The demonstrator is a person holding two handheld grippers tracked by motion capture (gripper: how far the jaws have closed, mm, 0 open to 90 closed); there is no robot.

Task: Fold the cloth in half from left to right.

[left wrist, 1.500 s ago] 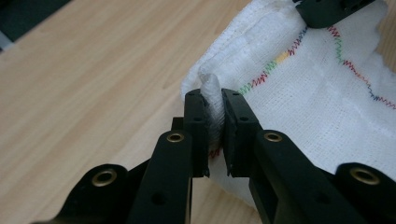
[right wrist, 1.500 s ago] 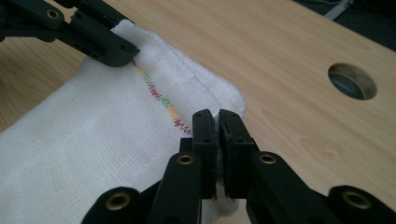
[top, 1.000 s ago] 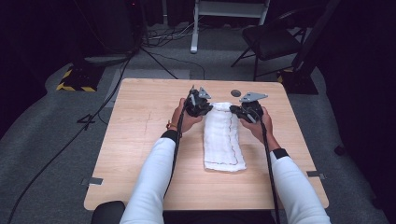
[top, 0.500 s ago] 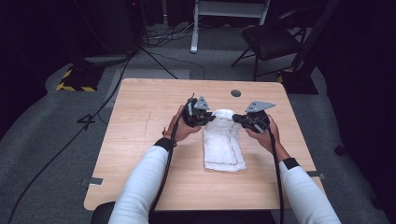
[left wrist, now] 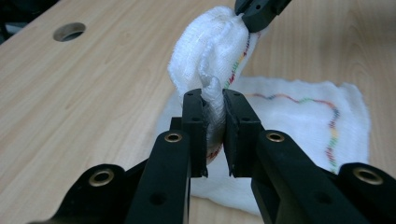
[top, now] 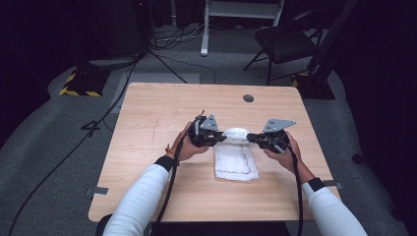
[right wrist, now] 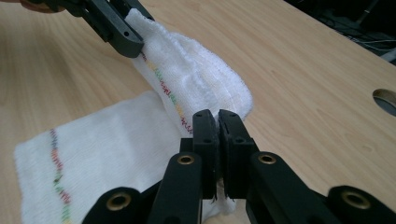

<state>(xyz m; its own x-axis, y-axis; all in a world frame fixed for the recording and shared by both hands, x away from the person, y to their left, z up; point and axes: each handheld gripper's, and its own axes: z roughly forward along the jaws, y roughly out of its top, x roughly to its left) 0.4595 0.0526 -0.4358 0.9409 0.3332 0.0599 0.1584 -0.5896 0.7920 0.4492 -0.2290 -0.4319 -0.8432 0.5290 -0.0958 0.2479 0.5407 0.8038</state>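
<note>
A white cloth (top: 236,160) with a coloured stitched line lies on the wooden table (top: 162,113), its far end lifted and curled back toward the person. My left gripper (top: 222,138) is shut on the left corner of that lifted end (left wrist: 210,60). My right gripper (top: 251,138) is shut on the right corner (right wrist: 196,84). In the left gripper view the cloth (left wrist: 299,116) is pinched between my black jaws and the other gripper's tip (left wrist: 257,11) holds the top of the fold. In the right gripper view the far gripper (right wrist: 116,32) clamps the raised edge.
A round cable hole (top: 248,98) sits near the table's far edge. A folding chair (top: 285,42) and a white stand (top: 241,10) are on the floor beyond. Cables trail from both grippers along the forearms.
Both grippers have carried the cloth's far end toward the person, folding it back over the near part. The flat stretch of cloth looks shorter than before.
</note>
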